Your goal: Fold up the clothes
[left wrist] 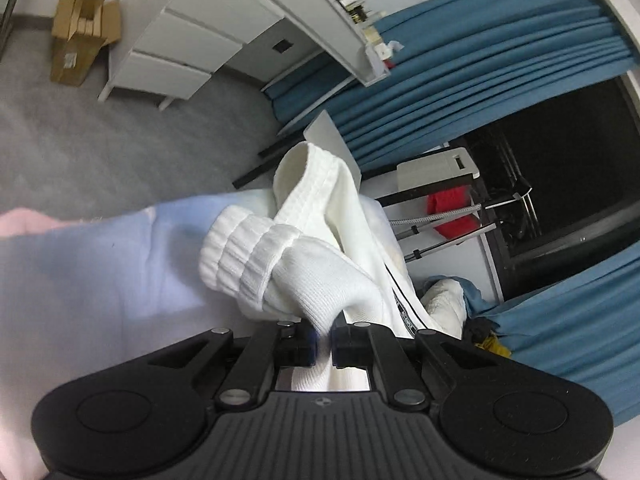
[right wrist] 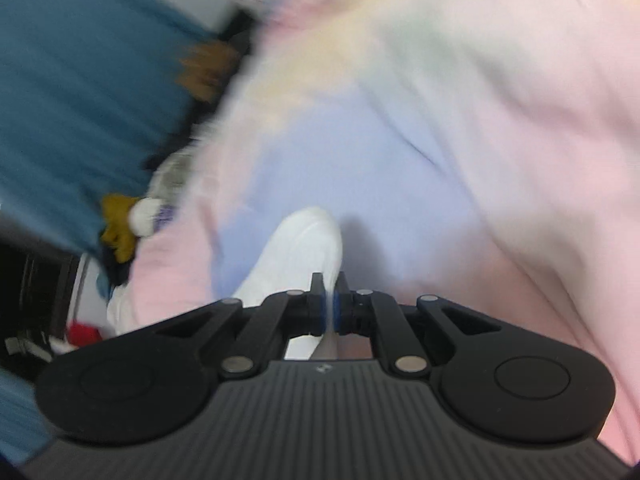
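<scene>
The left tool (left wrist: 324,340) has its two pads pressed together on a fold of a white knit garment (left wrist: 320,280), which bunches up just beyond the tips; one ribbed cuff (left wrist: 240,256) lies rolled to the left of the grip and a second ribbed, stitched edge (left wrist: 304,176) stands up behind it. The garment is plain white with a dark-lined label strip down its right side, and it hangs over a pastel blanket (left wrist: 100,280) of pale blue and pink. The right tool (right wrist: 330,308) is likewise clamped tight, with a thin edge of white fabric (right wrist: 296,256) pinched between its blue-faced pads; that view is blurred, but the cloth rises as one rounded lobe over the same pastel blanket. Farther out in the left wrist view stand one grey drawer unit (left wrist: 180,52) with three drawer fronts, all closed, and one opened cardboard box (left wrist: 80,32) on the grey carpet beside it; its contents cannot be made out. Blue curtains (left wrist: 480,72) hang at the right.
</scene>
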Tool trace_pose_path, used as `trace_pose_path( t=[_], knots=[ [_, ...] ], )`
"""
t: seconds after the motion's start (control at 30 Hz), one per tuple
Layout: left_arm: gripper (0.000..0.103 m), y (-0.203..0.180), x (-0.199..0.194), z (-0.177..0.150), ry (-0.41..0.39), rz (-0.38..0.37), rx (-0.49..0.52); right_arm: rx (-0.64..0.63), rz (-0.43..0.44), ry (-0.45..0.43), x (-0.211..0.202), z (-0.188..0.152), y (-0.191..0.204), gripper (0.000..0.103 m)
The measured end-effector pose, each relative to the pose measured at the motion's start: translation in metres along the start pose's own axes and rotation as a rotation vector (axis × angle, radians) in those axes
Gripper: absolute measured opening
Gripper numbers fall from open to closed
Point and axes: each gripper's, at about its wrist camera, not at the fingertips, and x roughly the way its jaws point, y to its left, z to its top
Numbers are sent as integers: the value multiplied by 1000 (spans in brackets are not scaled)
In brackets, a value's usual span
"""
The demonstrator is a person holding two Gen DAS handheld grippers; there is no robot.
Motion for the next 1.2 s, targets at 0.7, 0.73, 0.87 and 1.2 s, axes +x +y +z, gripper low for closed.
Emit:
trace_pose_path(
  t=[0.7, 0.73, 0.87, 1.2],
  knots=[
    [7, 15, -14, -2, -6, 15, -40, 63, 95, 78, -41, 11, -30, 18],
    [7, 15, -14, -2, -5, 14, -42, 66, 97, 82, -36, 13, -30, 31],
    [7, 19, -10, -1, 5, 9, -70, -36, 12, 24, -27, 17, -21, 70],
    [9, 23, -4, -3, 29, 23, -73, -436, -46, -368, -72, 1, 37, 70]
  ],
)
